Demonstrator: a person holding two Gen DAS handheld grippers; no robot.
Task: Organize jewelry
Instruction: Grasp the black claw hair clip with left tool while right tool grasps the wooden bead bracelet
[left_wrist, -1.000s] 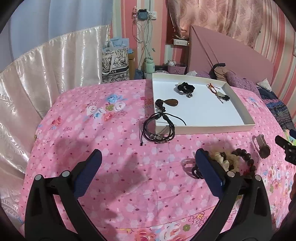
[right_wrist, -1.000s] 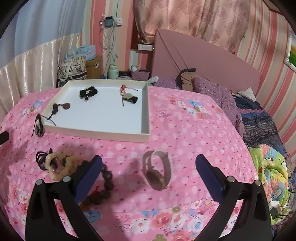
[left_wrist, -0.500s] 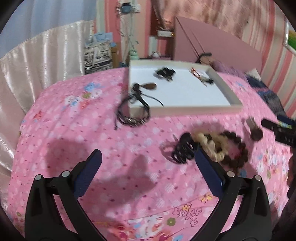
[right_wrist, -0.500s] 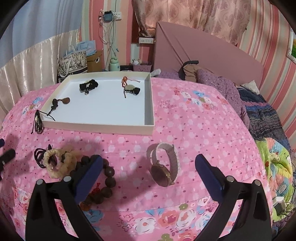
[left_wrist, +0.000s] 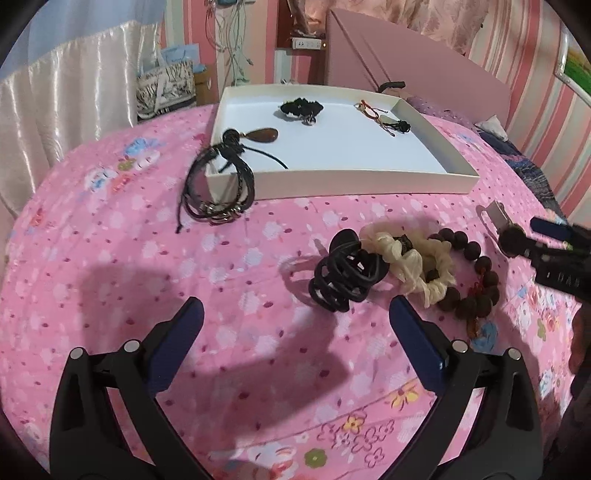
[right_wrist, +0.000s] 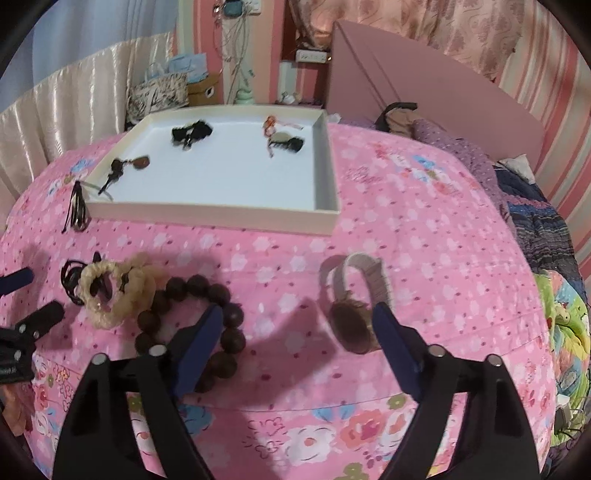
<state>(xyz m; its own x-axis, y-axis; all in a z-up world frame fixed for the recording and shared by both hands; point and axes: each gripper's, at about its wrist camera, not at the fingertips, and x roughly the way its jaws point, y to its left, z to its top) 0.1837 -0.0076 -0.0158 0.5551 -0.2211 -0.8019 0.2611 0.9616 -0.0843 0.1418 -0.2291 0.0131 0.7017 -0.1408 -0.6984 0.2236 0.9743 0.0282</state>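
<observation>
On the pink floral bedspread lie a bunch of black hair ties (left_wrist: 343, 273), a cream scrunchie (left_wrist: 410, 262) and a brown bead bracelet (left_wrist: 476, 280). My left gripper (left_wrist: 295, 325) hangs open just short of the hair ties, nothing between its fingers. A watch with a pale strap (right_wrist: 354, 299) lies in front of my right gripper (right_wrist: 297, 325). Its jaws are closing, with the watch face just inside the right finger and no pad pressing on it. The bead bracelet (right_wrist: 192, 314) sits behind the left finger. A white tray (left_wrist: 332, 181) holds a pendant (left_wrist: 264, 134) and two other pieces.
A black leather bracelet (left_wrist: 221, 192) drapes over the tray's near left corner. The headboard (right_wrist: 424, 81), bags and a shiny curtain stand beyond the bed. Purple and striped bedding (right_wrist: 535, 221) is bunched at the right. The bed's front edge is close under both grippers.
Both grippers have sunk closer to the bedspread. The left view has swung right toward the hair ties. The right jaws have narrowed around the spot beside the watch.
</observation>
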